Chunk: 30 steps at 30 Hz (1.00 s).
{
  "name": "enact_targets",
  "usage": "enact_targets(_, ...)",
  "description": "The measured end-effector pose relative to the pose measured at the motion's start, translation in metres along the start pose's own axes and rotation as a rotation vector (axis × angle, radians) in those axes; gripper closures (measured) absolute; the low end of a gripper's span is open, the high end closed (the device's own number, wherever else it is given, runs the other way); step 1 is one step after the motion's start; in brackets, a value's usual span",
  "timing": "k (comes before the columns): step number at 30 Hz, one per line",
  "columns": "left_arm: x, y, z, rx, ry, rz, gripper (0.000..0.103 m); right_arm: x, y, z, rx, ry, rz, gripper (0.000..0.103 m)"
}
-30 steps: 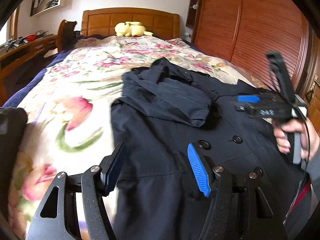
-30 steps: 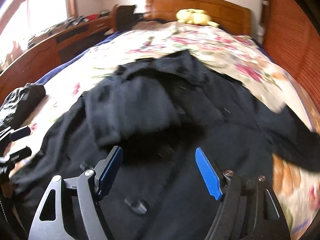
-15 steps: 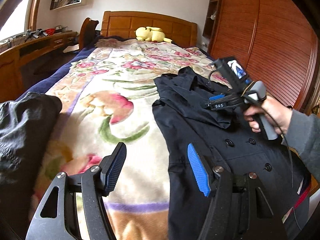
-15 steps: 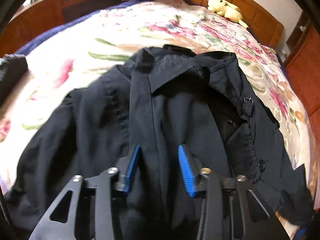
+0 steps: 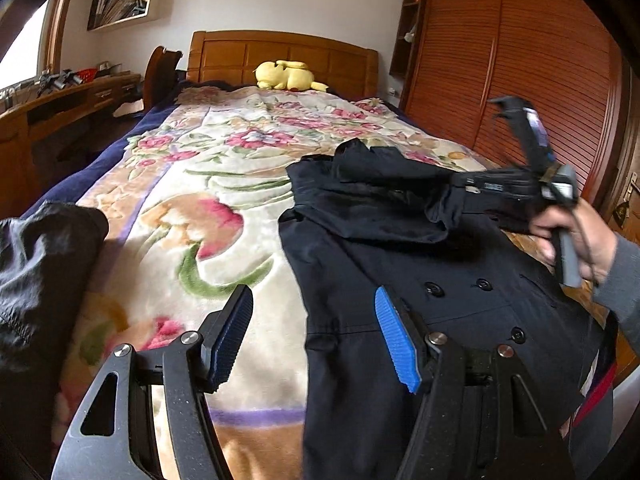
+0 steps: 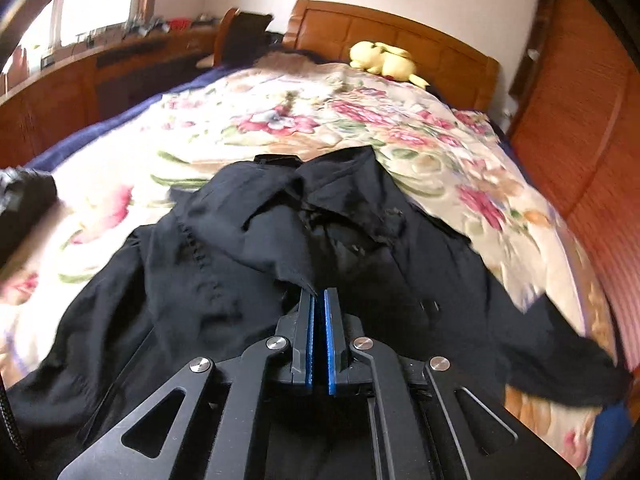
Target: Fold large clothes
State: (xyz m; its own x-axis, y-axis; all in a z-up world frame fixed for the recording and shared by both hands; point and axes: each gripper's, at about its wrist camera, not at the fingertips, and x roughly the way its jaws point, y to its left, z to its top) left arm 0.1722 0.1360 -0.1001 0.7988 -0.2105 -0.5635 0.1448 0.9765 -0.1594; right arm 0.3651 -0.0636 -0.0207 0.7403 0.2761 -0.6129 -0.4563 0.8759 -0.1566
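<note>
A dark navy double-breasted coat (image 5: 384,264) lies on the floral bedspread, collar toward the headboard; it fills the lower part of the right wrist view (image 6: 224,248). My right gripper (image 6: 319,300) is shut on a flap of the coat's front and lifts it a little; it also shows in the left wrist view (image 5: 460,184), held by a hand. My left gripper (image 5: 316,328) is open and empty, above the coat's left edge near the foot of the bed.
The floral bedspread (image 5: 208,184) covers the bed, with a yellow plush toy (image 5: 286,75) by the wooden headboard. A black garment (image 5: 36,272) lies at the bed's left edge. Wooden wardrobe doors (image 5: 540,80) stand on the right, a desk (image 5: 60,100) on the left.
My right gripper closed from open onto the coat's front flap and lifted it. My left gripper swung left off the coat, then stayed open near its left edge.
</note>
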Motion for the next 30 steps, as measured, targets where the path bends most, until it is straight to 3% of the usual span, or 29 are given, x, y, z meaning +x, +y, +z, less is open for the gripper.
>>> enact_targets(8, 0.002, -0.02, 0.006, 0.023, -0.013, -0.022, 0.038, -0.04, -0.012, -0.079, 0.023, 0.1, 0.046, 0.099)
enact_targets(13, 0.006, -0.027, 0.005, 0.031, -0.005, -0.025, 0.038, -0.058, -0.008, -0.1, 0.004, 0.115, 0.033, 0.095)
enact_targets(14, 0.007, -0.027, 0.004, 0.033, -0.004, -0.024, 0.038, -0.062, -0.005, -0.098, 0.0, 0.109, 0.039, 0.093)
enact_targets(16, 0.007, -0.027, 0.004, 0.034, -0.002, -0.02, 0.038, -0.07, 0.0, -0.095, -0.007, 0.089, 0.053, 0.07)
enact_targets(18, 0.007, -0.025, 0.003, 0.03, 0.001, -0.016, 0.038, -0.076, 0.002, -0.086, -0.009, 0.058, 0.065, 0.06)
enact_targets(30, -0.001, -0.008, 0.0, 0.001, -0.006, 0.003, 0.038, -0.025, 0.043, -0.031, -0.08, 0.044, 0.087, 0.059)
